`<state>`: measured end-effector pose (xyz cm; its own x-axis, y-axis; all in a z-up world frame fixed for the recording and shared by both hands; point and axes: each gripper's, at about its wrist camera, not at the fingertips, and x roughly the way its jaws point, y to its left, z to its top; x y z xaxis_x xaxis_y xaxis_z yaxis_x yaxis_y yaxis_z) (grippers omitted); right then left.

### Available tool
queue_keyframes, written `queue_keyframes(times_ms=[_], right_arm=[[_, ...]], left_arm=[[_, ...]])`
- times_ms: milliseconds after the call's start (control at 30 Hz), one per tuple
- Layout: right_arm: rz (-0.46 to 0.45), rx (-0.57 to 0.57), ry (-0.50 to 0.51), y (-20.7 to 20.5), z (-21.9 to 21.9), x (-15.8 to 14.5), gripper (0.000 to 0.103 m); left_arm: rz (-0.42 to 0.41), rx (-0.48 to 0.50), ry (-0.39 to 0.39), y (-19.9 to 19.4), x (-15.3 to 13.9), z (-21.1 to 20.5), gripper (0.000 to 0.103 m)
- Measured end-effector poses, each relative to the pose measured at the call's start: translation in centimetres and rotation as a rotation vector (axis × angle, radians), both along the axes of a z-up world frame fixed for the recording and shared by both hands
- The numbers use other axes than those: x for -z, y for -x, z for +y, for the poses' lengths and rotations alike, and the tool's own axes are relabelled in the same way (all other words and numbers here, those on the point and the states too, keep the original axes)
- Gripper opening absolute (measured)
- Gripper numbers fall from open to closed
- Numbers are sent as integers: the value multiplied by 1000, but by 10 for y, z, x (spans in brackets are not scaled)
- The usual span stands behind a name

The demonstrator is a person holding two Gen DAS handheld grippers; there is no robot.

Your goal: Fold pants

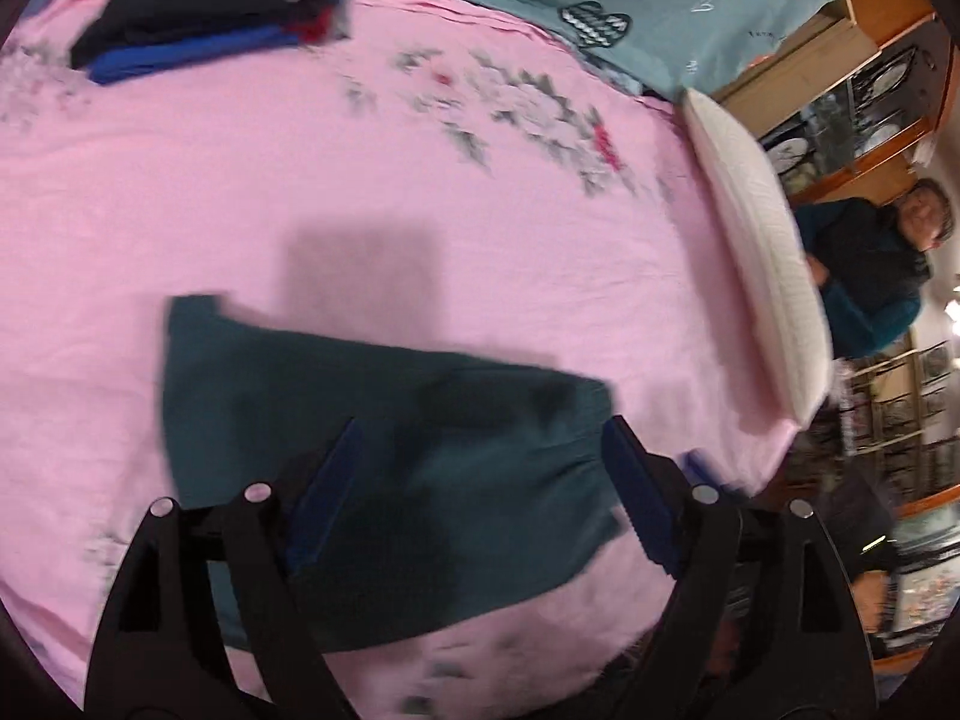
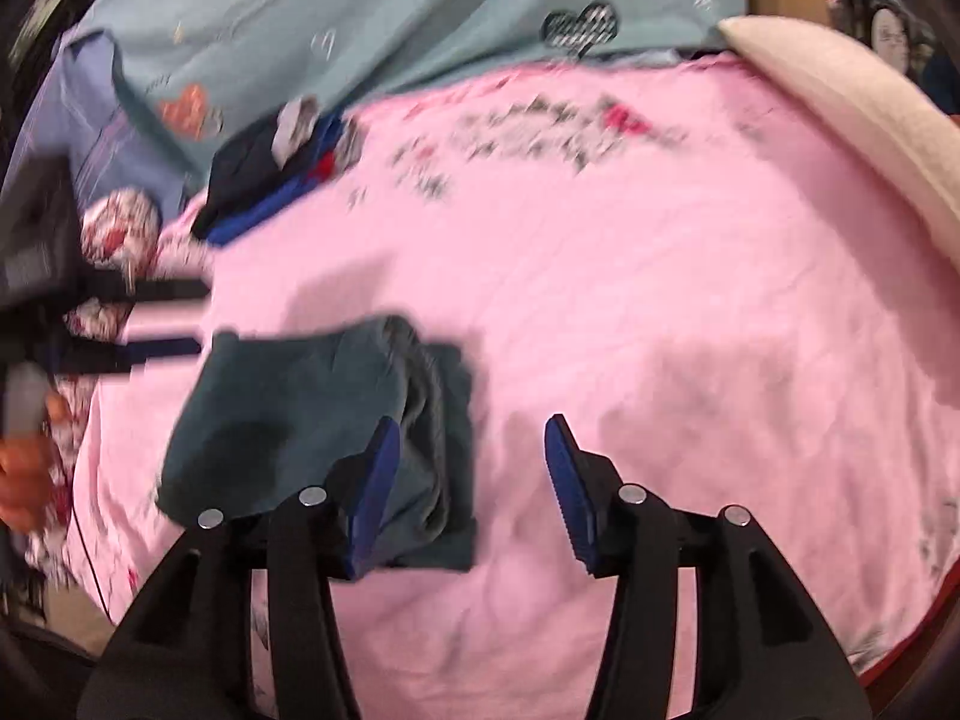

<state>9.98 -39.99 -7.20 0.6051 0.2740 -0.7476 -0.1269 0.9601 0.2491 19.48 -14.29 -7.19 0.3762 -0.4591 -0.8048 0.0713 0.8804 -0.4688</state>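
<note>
Black gripper (image 1: 480,468), blue pads (image 1: 636,492)

A pink floral bedsheet (image 1: 420,192) covers the bed, with a stack of dark and blue folded clothes (image 1: 198,18) near its far edge, a teal heart-patterned blanket (image 2: 372,18) beyond, a white pillow (image 1: 762,240) alongside, and a seated person (image 1: 870,264) past the pillow.

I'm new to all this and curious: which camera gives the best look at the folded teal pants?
The right wrist view: the folded teal pants lie almost whole on the pink sheet, gathered waistband visible. The left wrist view shows them closer but blurred, partly hidden behind fingers.
</note>
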Motion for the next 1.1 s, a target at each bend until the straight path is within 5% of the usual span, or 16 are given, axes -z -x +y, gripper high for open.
queue_keyframes(times_ms=[233, 333, 500, 567, 667, 833, 1000, 1100], right_arm=[[-103, -248, -4, -26, 64, -17, 51], [-12, -281, -28, -63, 77, 8, 50], [53, -227, -5, -91, 55, 46, 16], [83, -218, -39, -93, 47, 44, 15], [133, -188, -54, -93, 45, 31, 19], [35, -325, -33, -46, 62, -10, 35], [152, -315, 27, -36, 52, 42, 36], [144, -318, 34, -34, 52, 38, 36]], left_arm=[[19, -3, -122, 32, 44, 14, 83], [13, 27, -137, 39, 57, 12, 83], [-16, 58, -163, 46, 71, 8, 83], [-35, 85, -197, 48, 70, 1, 84], [-37, 94, -235, 50, 65, -4, 84], [-65, 77, -282, 68, 49, 6, 84], [-8, 83, -278, 71, 65, 11, 84], [-16, 110, -305, 75, 70, 7, 85]])
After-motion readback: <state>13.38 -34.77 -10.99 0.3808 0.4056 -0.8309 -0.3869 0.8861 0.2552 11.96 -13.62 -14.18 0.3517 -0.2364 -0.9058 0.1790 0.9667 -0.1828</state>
